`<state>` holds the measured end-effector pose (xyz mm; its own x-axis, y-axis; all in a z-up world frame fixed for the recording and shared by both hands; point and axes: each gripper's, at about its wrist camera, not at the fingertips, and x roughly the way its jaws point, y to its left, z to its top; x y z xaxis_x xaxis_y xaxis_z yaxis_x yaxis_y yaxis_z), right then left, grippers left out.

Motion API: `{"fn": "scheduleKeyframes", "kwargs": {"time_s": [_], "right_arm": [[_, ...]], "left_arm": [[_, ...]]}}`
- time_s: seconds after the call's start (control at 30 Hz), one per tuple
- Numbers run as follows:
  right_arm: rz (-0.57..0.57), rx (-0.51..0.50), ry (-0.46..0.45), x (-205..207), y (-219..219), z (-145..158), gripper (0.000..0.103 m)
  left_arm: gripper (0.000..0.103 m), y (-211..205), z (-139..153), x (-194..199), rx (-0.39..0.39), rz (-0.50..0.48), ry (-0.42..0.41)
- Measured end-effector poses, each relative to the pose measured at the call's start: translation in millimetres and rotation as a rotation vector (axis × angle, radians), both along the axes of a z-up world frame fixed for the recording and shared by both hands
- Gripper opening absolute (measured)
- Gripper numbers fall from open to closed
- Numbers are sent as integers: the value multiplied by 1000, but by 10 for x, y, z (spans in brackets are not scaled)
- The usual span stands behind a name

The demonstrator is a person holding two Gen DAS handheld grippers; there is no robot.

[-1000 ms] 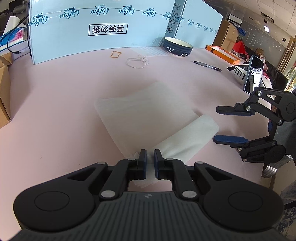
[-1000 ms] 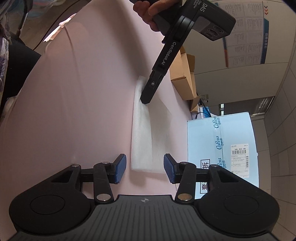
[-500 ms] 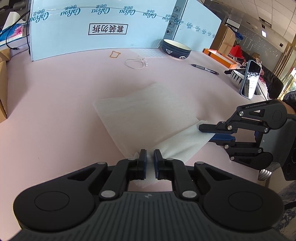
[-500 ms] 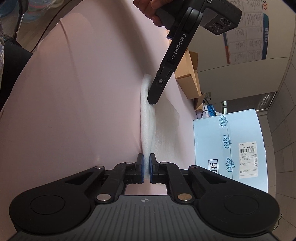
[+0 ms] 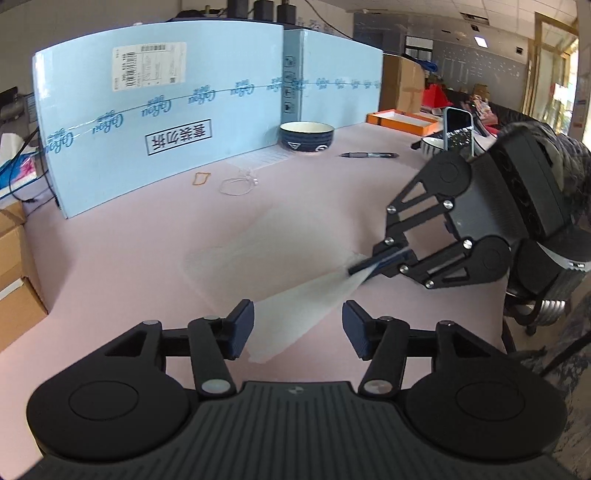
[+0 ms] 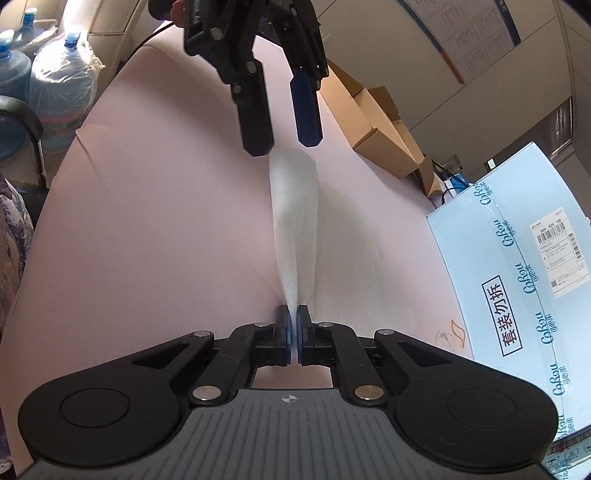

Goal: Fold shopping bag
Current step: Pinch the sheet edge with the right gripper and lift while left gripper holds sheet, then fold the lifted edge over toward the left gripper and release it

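The pale blue cardboard box beyond the tongs reads "CoRou" and "套装勿拆". The thin white translucent shopping bag, folded, lies on the pink table; the right gripper pinches one end, while the left gripper is opening around the other.

Office-cum-storeroom: pink worktable; blue shipping cartons at 11 o'clock; cardboard boxes at 1; water jugs, wall notices.
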<state>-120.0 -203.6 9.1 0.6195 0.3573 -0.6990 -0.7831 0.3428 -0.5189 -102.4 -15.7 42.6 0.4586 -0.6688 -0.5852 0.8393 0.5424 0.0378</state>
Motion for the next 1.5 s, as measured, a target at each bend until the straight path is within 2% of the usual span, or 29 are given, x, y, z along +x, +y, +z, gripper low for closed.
{"fn": "scheduleKeyframes", "kwargs": {"time_s": [0.13,0.23,0.3,0.33,0.37,0.4,0.43,0.47,0.57,0.73,0.8,0.83,1.0,1.1,1.17,1.23,1.37,1.5], "right_arm": [[18,35,64,73,-52,55,6],[18,51,92,83,-56,66,6],[12,60,100,103,-56,60,6],[7,66,102,109,-55,58,6],[1,74,103,109,-56,51,6],[-5,84,104,104,-65,37,6],[-11,95,105,99,-79,20,6],[-16,111,108,99,-94,12,6],[-37,168,149,168,-161,15,6],[-90,280,243,306,-284,68,8],[-125,372,320,403,-385,102,17],[-139,411,346,422,-443,112,25],[-233,659,489,573,-766,140,26],[-281,785,535,646,-920,148,26],[-299,812,545,702,-939,136,23],[-316,812,535,713,-943,134,15],[-349,816,528,729,-909,68,12],[-389,794,535,777,-884,-35,12]], "left_arm": [[59,-188,-43,4,77,-46,-121],[59,-361,-106,-6,187,-113,-193],[59,-463,-179,37,276,-119,-205],[58,-480,-211,82,302,-110,-186],[53,-465,-228,120,300,-102,-157],[48,-433,-230,189,277,-87,-95],[36,-386,-215,245,245,-77,-23],[30,-351,-212,272,234,-59,17],[21,-247,-205,332,209,-12,116],[21,-27,-174,453,138,15,271],[21,28,-188,538,118,38,322],[21,61,-193,599,95,45,358],[20,200,-267,904,13,78,524],[20,262,-309,1074,-20,69,626],[20,272,-326,1144,-27,66,670],[20,251,-329,1185,-18,55,687],[20,251,-347,1206,-27,48,701],[19,350,-375,1188,-74,59,716]]}}
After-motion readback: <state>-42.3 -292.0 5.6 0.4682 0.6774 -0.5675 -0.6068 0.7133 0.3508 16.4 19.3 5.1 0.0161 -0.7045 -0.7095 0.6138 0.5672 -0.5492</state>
